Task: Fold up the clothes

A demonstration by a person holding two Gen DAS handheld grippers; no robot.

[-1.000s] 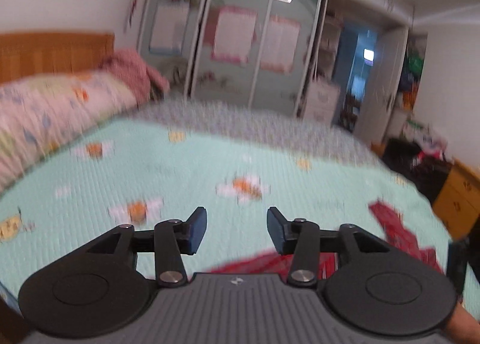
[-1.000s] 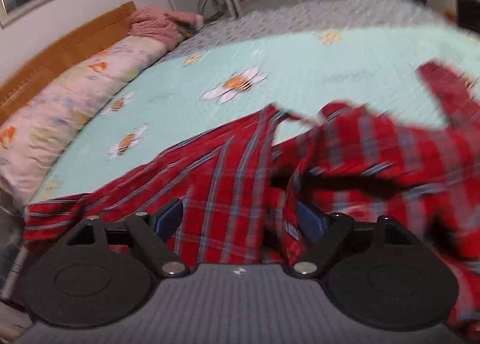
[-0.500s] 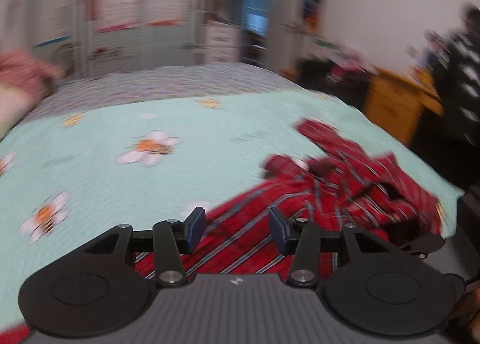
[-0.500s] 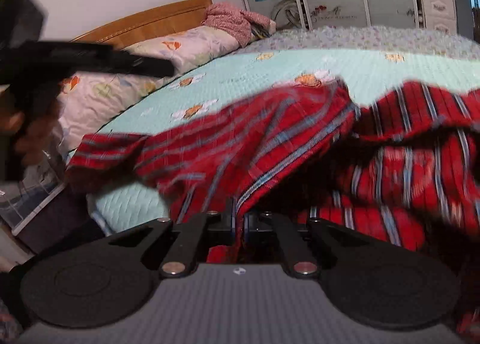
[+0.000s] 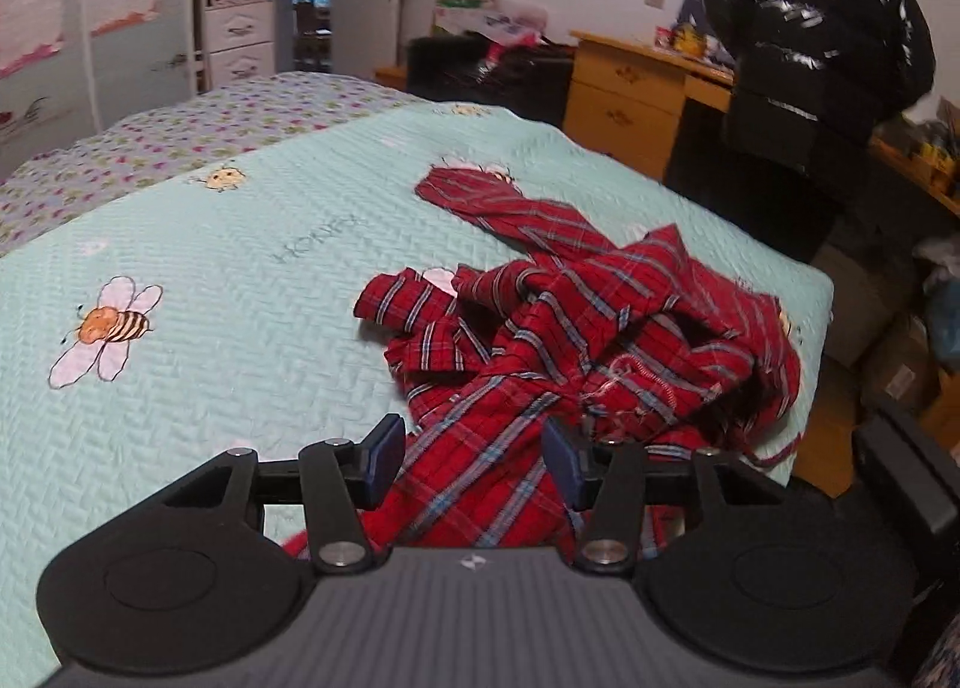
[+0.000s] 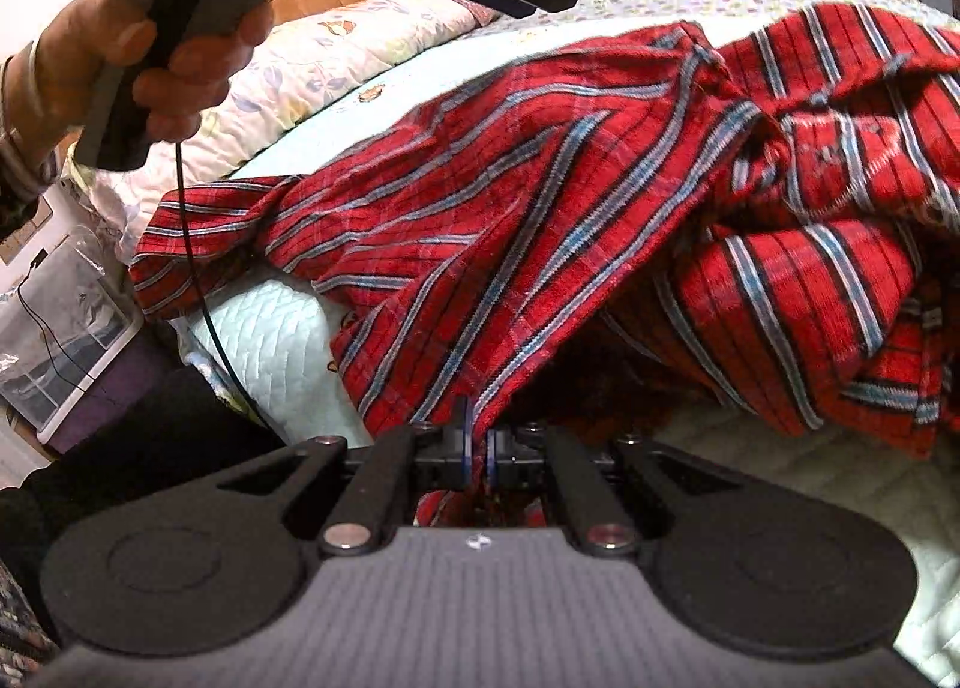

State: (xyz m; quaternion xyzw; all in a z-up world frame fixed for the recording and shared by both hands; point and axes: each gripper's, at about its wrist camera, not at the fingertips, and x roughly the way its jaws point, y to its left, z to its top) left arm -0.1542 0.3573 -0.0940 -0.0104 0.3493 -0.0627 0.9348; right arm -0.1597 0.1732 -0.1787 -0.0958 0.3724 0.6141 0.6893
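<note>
My right gripper [image 6: 477, 451] pinches the shirt [image 6: 540, 196] hem; my left gripper [image 5: 474, 457], jaws just widening, straddles cloth unpinched.

The black two-finger right gripper [image 6: 477, 457] tilts downward, its jaws pinched tight on a fold of the red plaid shirt [image 6: 540, 196]. The black left gripper [image 5: 474, 457] also angles downward, its jaws apart and just widening, cloth between them unpressed. The left hand [image 6: 126, 57] wraps its handle
</note>
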